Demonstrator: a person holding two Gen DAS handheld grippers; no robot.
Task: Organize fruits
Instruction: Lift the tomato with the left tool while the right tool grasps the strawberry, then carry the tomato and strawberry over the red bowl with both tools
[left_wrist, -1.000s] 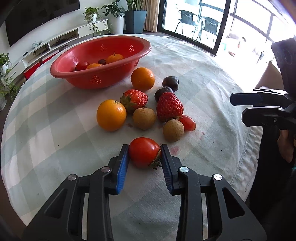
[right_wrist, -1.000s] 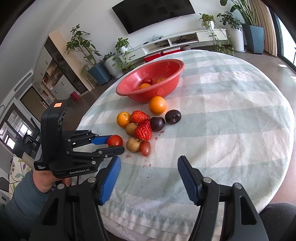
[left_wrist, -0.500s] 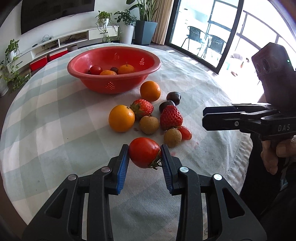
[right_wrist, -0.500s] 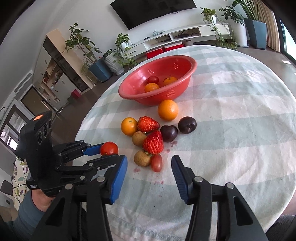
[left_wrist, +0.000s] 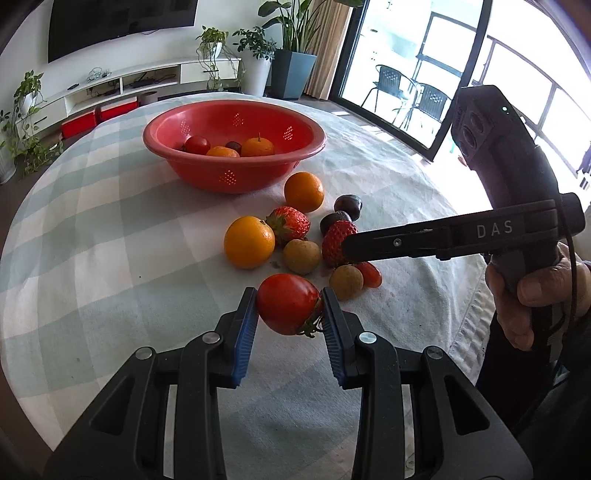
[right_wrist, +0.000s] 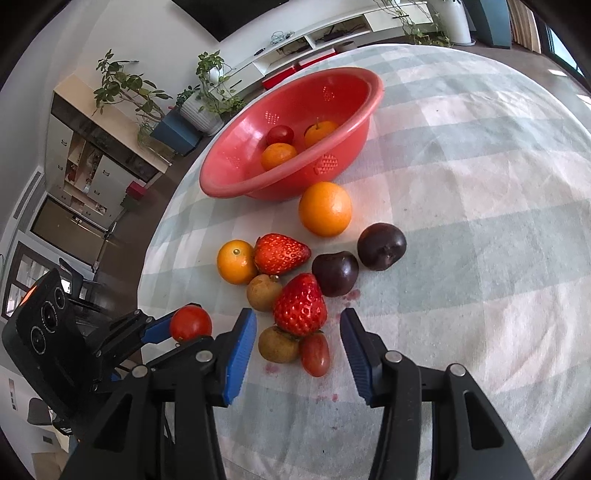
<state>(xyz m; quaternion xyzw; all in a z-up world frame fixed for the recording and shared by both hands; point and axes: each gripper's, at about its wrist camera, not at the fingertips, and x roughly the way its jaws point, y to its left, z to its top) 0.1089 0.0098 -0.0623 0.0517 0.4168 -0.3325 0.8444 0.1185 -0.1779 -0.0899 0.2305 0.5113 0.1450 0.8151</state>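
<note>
Right wrist view: right gripper (right_wrist: 298, 349) has advanced, fingers narrowing around the near strawberry (right_wrist: 301, 304) without touching; left gripper (left_wrist: 289, 325) still grips the tomato (left_wrist: 288, 303).

Bright daylight (fisheye-warped edges), sharp.

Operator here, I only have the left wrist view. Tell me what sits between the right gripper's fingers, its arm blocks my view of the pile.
Observer: Nothing is gripped. The right gripper is open, with a strawberry just ahead of the gap between its blue pads.
Operator: Report what lies just under that strawberry.
Observer: A small oblong tomato and a brown longan, side by side in front of the pads.
Operator: Confirm my tomato is off the cloth.
Observer: From the right wrist view, the left gripper holds the round tomato out beyond the table edge, with the floor behind it.
</note>
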